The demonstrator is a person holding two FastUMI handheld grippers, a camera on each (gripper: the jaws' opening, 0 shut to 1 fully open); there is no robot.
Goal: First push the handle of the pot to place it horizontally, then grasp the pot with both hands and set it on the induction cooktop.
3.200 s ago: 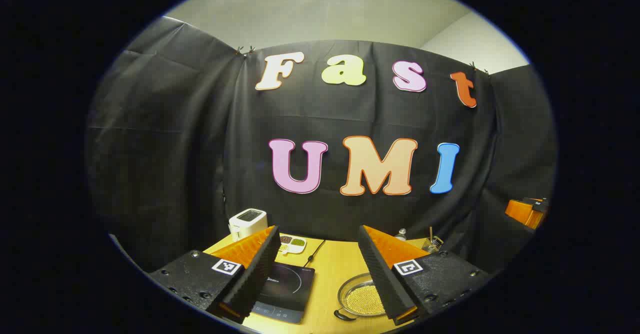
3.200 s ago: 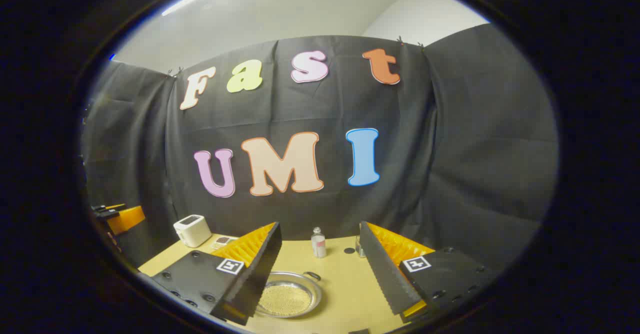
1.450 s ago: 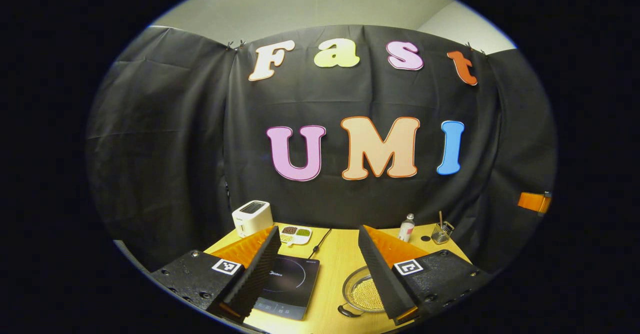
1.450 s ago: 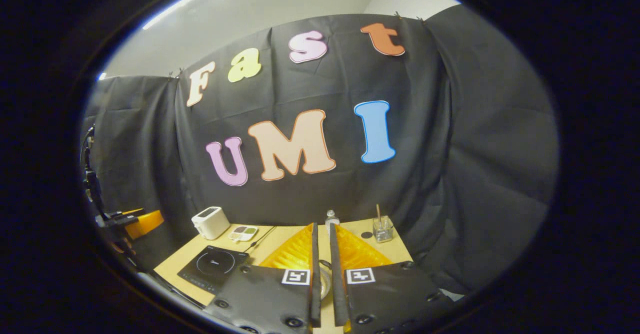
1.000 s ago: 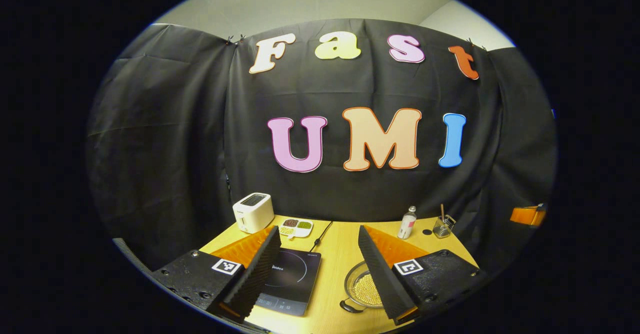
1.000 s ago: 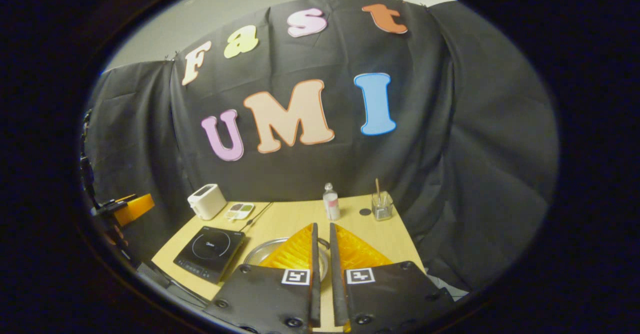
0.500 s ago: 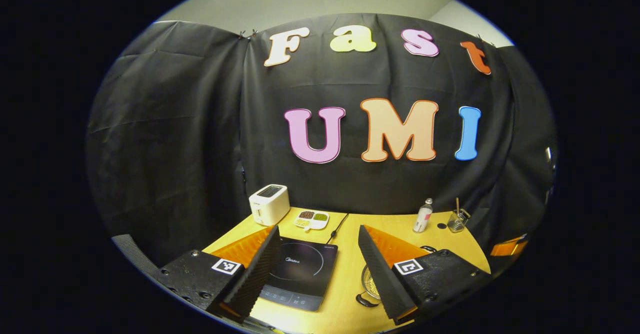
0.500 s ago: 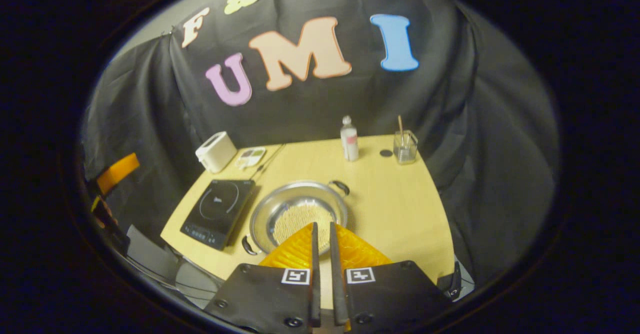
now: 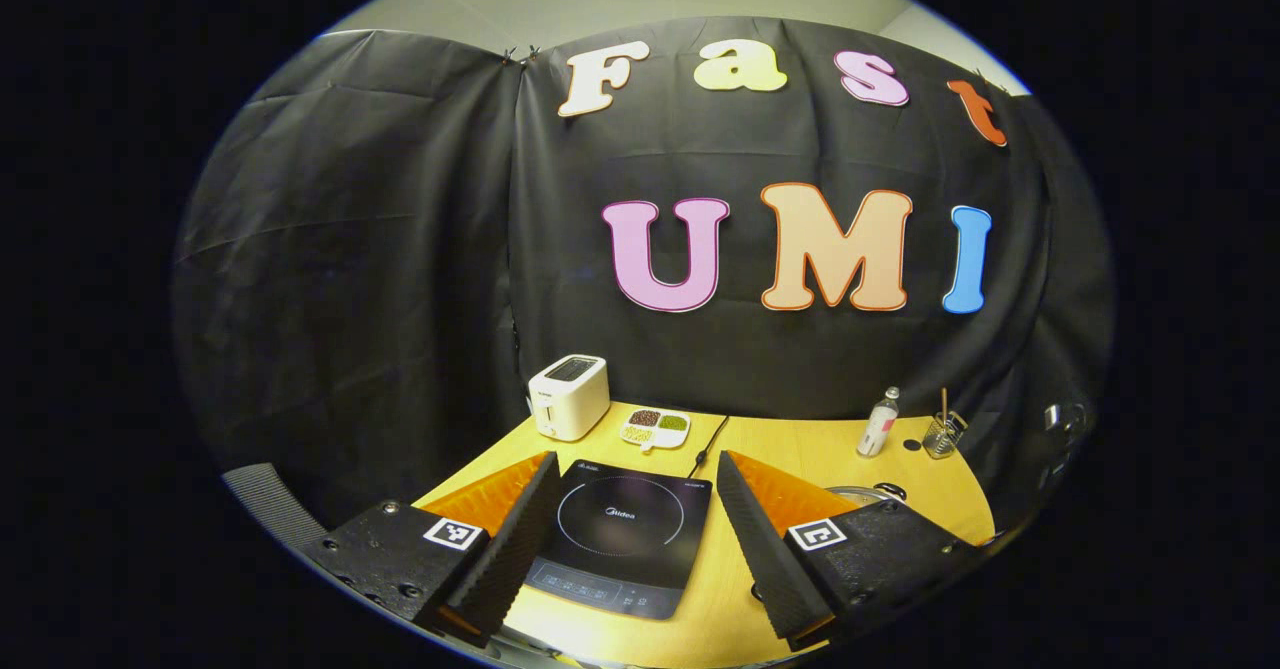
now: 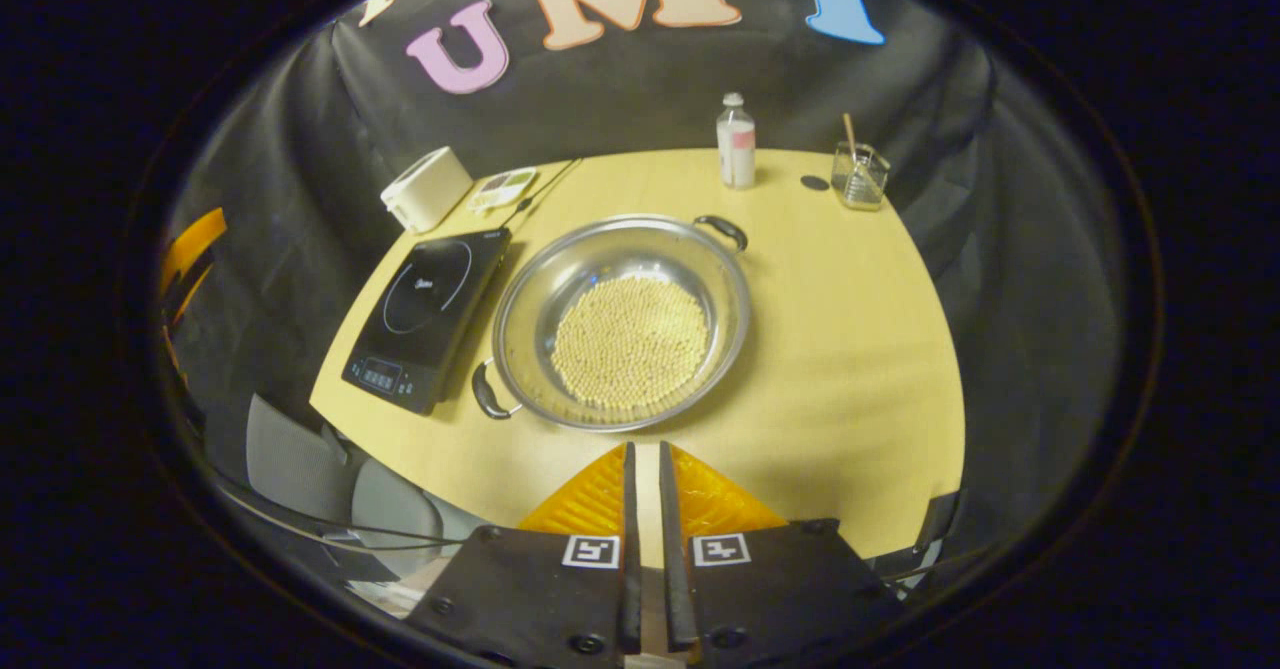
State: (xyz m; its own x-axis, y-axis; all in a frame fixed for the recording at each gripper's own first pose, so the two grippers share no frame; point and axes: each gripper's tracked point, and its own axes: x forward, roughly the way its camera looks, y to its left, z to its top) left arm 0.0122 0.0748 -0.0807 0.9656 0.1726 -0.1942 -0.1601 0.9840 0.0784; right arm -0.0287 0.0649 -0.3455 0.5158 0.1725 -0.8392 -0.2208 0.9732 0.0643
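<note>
Left tool (image 9: 632,469): fingers wide apart, above the bench (image 9: 800,449), induction cooktop (image 9: 620,534) between them | right tool (image 10: 645,454): fingers nearly together, gripping nothing, over the bench's near edge | pot (image 10: 620,321): on the bench just right of the cooktop, handles lying diagonally, beads inside.

Left tongs (image 9: 634,469) gape wide; right tongs (image 10: 643,459) nearly closed, holding nothing.
</note>
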